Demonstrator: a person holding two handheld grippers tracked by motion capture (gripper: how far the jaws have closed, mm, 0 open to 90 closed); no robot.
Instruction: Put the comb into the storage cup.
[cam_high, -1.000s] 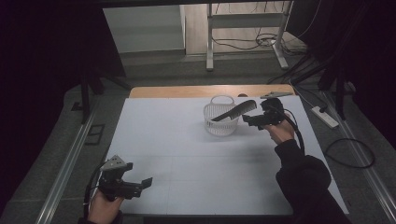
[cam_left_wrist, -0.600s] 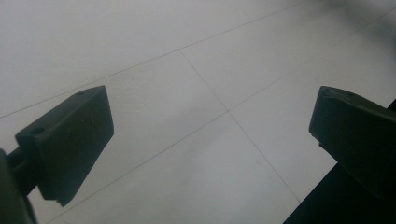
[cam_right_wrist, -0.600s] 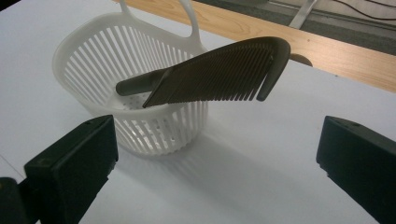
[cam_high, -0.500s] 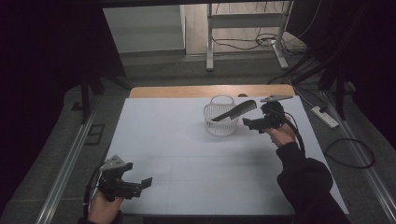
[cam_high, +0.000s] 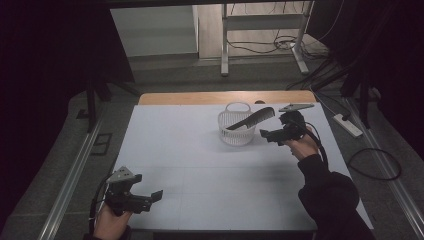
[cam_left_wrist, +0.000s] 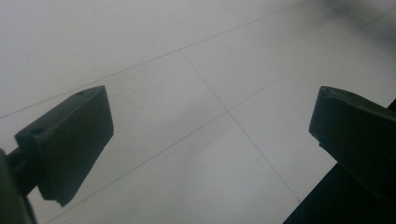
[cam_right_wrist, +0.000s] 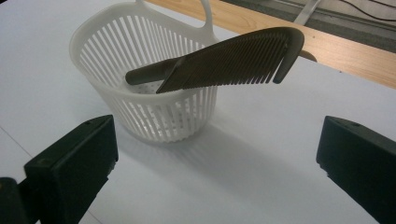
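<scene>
- Since the earlier frame the right claw (cam_high: 265, 134) has drawn back a little from the basket (cam_high: 236, 131); the comb (cam_high: 251, 120) and the left claw (cam_high: 156, 196) lie as they did.
- The comb, dark and long, sits with its handle down inside the basket and its toothed end leaning over the rim, out toward the right and the far edge of the bench (cam_high: 200, 150).
- In the right gripper view the comb (cam_right_wrist: 233, 63) rests on the near rim of the basket (cam_right_wrist: 154, 93), its teeth pointing downward.
- The basket is white, slatted, with a loop handle at its far side; it stands upright on the far half of the bench, right of the middle.
- The right claw hovers just beside the basket on its right, pointed at it, jaws spread wide with nothing between them.
- The right hand (cam_high: 300, 147) holds that gripper, with a dark sleeve behind it.
- The left claw is well apart from the basket, at the near left corner of the bench, low over the white surface.
- Its jaws also stand wide apart and hold nothing; the left gripper view has bare bench (cam_left_wrist: 187, 93) between them.
</scene>
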